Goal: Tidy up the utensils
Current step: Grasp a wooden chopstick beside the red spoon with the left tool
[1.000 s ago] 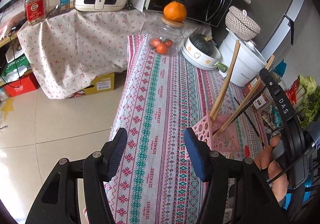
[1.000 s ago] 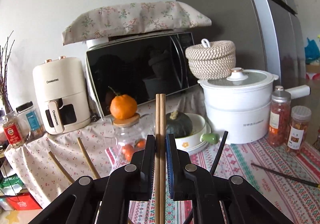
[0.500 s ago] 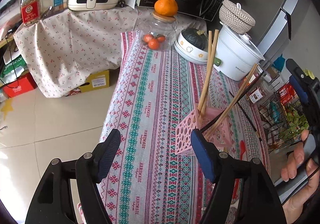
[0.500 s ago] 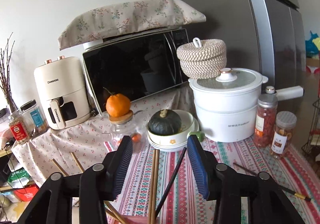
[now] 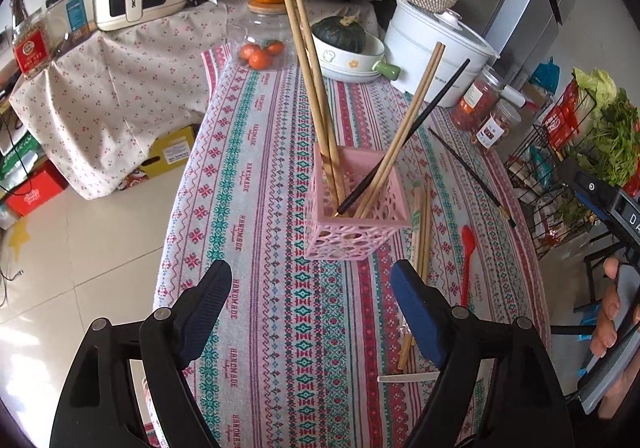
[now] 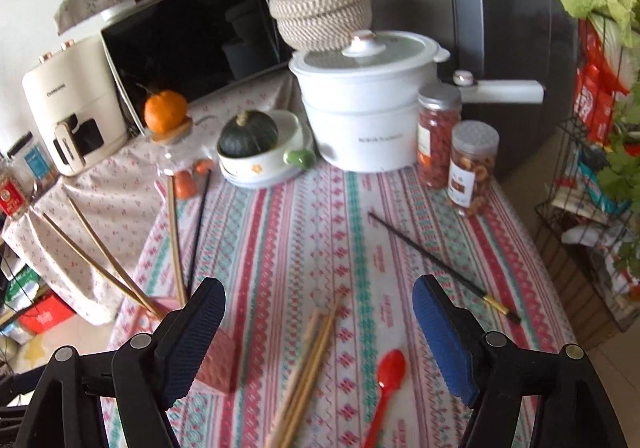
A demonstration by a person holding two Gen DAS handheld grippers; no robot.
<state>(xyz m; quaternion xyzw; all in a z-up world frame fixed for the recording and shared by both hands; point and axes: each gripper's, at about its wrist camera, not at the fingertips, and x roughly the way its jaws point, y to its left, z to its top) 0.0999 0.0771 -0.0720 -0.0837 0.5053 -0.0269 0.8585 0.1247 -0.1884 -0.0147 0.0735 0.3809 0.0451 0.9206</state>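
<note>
A pink perforated holder (image 5: pixel 356 204) stands on the striped tablecloth with several wooden chopsticks (image 5: pixel 312 80) and one black chopstick (image 5: pixel 420 116) leaning in it. My left gripper (image 5: pixel 310 276) hovers short of the holder, its jaws opening with nothing between them. My right gripper (image 6: pixel 318 288) is over the table to the right of the holder (image 6: pixel 216 360), its jaws also opening and empty. Below it lie loose wooden chopsticks (image 6: pixel 308 372), a red spoon (image 6: pixel 384 380) and a black chopstick (image 6: pixel 440 264).
At the back stand a white pot (image 6: pixel 360 108), a bowl with a green squash (image 6: pixel 256 144), two snack jars (image 6: pixel 472 164), a glass jar topped with an orange (image 5: pixel 264 32), a microwave and an air fryer. A wire rack (image 5: pixel 560 176) with greens stands on the right. The table's left edge drops to the floor.
The right gripper opened and let go of a wooden chopstick pair, which now leans in the holder. It then drew away right and tipped down. The left gripper widened and backed off the holder.
</note>
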